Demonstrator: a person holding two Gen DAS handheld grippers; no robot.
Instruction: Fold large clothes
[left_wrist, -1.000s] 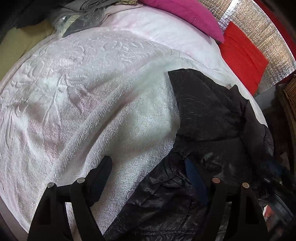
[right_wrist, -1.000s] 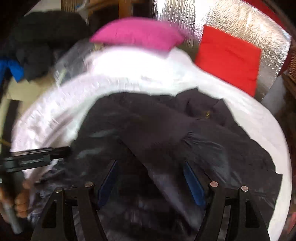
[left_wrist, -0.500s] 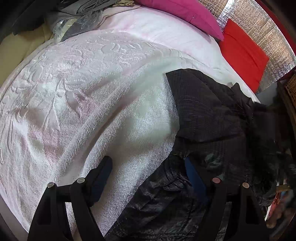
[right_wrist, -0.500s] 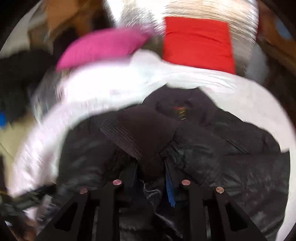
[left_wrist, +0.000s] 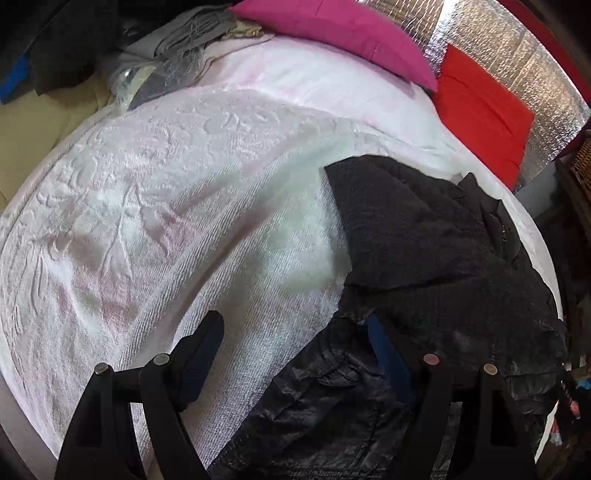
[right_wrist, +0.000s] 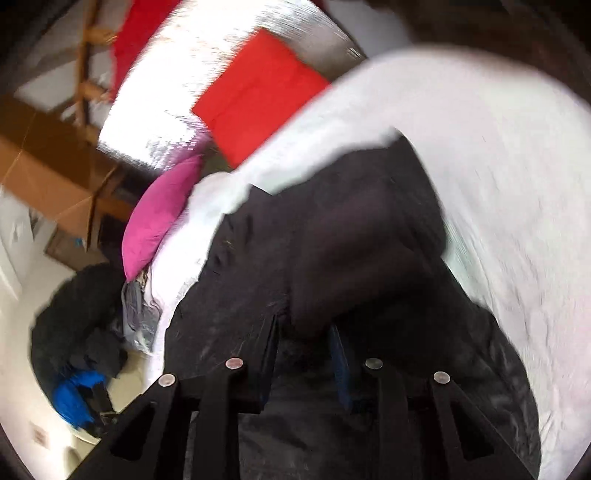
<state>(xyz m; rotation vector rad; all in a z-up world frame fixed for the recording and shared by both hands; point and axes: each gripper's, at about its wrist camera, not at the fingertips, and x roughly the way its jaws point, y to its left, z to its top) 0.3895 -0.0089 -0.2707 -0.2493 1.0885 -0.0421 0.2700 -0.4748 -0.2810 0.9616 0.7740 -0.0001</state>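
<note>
A large black jacket (left_wrist: 424, 266) lies on the white bedspread (left_wrist: 166, 206) at the right side of the bed. My left gripper (left_wrist: 295, 343) is open just above the bed; its right finger rests over the jacket's shiny lower edge, its left finger over bare bedspread. In the blurred, tilted right wrist view my right gripper (right_wrist: 304, 347) is shut on a fold of the black jacket (right_wrist: 332, 240), which bunches up between the two fingers.
A magenta pillow (left_wrist: 332, 29) and a red pillow (left_wrist: 484, 110) lie at the head of the bed against a silver foil panel (left_wrist: 517, 48). Grey clothes and a plastic bag (left_wrist: 162, 70) lie at the far left. Dark clothes (right_wrist: 77, 314) are piled on the floor.
My right gripper has closed from wide open onto a fold of the jacket and has swung and rolled sharply. The left gripper has barely moved and stays open.
</note>
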